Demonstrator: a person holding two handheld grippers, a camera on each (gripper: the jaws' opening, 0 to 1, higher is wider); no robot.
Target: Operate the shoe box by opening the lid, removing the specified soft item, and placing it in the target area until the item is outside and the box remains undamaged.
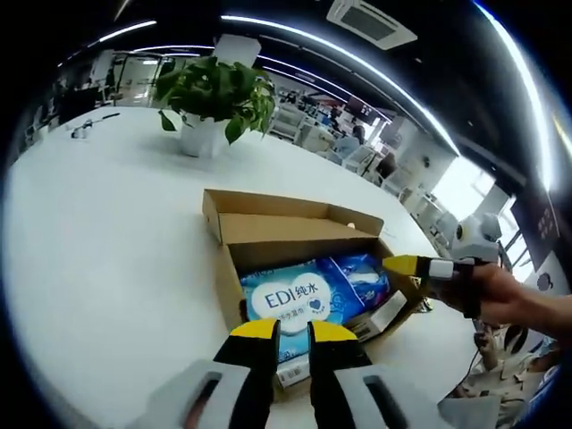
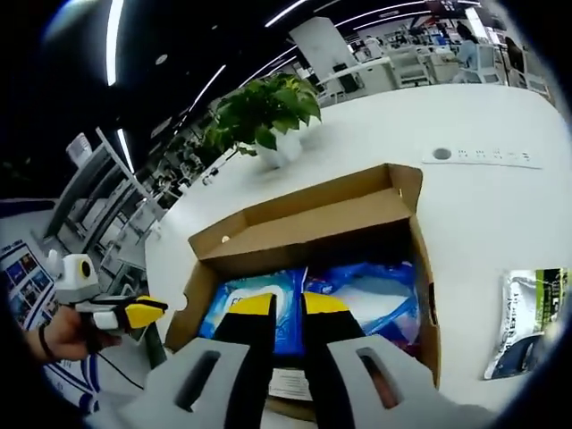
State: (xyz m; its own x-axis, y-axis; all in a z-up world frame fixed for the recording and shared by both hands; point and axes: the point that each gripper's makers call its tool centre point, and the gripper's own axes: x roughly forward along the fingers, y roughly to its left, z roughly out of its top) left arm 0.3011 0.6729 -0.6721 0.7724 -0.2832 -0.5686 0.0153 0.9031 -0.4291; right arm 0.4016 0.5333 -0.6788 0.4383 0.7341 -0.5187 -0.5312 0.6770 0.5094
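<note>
An open cardboard shoe box point(image 1: 295, 231) point(image 2: 313, 222) lies on the white table with its lid folded back. Inside lie a blue soft pack printed "EDI" point(image 1: 290, 297) point(image 2: 207, 308) and a second blue pack point(image 1: 362, 273) point(image 2: 375, 299) beside it. My left gripper point(image 1: 293, 332) hovers at the box's near edge, over the EDI pack, jaws close together with nothing between them. My right gripper point(image 2: 288, 306) hangs above the packs in the same state. Each gripper also shows, held by a hand, at the box's side: the right gripper point(image 1: 407, 264) and the left gripper point(image 2: 154, 308).
A potted green plant point(image 1: 214, 98) point(image 2: 268, 116) stands on the table point(image 1: 107, 232) beyond the box. A green, white and blue packet point(image 2: 527, 322) lies right of the box. A socket strip point(image 2: 483, 156) sits in the tabletop. Office desks and chairs fill the background.
</note>
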